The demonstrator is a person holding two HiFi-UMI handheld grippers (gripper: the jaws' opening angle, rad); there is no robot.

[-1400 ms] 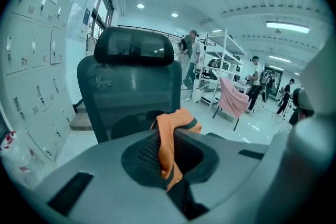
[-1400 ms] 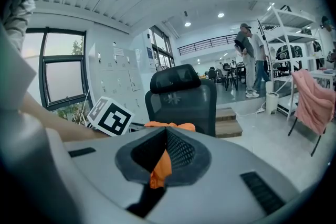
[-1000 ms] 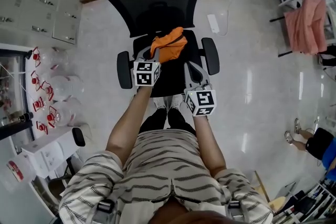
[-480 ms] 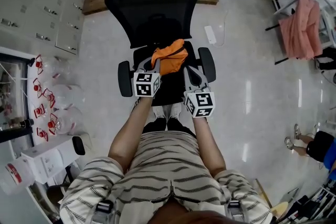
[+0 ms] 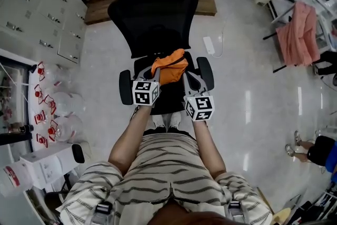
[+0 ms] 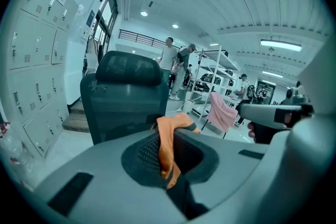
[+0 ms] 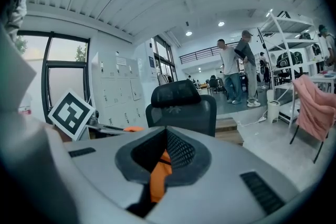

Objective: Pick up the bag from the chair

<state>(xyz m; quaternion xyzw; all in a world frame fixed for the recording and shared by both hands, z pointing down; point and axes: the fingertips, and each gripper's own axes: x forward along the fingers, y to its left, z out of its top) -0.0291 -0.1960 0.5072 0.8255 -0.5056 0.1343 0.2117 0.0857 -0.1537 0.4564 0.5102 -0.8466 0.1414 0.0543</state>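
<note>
— What has your left gripper got?
— My left gripper has its jaws pressed together on a fold of the orange bag. The cloth runs down between the pads and bunches up above them, in front of the backrest of the chair.
— And the right one?
— Same story. My right gripper is nipped shut on a strip of that bag, with only the thin orange cloth keeping the jaws apart.
— Where does the bag sit, then?
— In the head view it hangs between my two grippers, over the black seat of the chair and level with the armrests. The left gripper has the bag's left edge, the right gripper has its right edge. I can't tell whether its underside touches the seat.
— What's round about?
— Grey lockers on my left, a wooden platform behind the chair, and a pink cloth draped on a rack well off to my right. Two people stand far back in the room, past the chair
</note>
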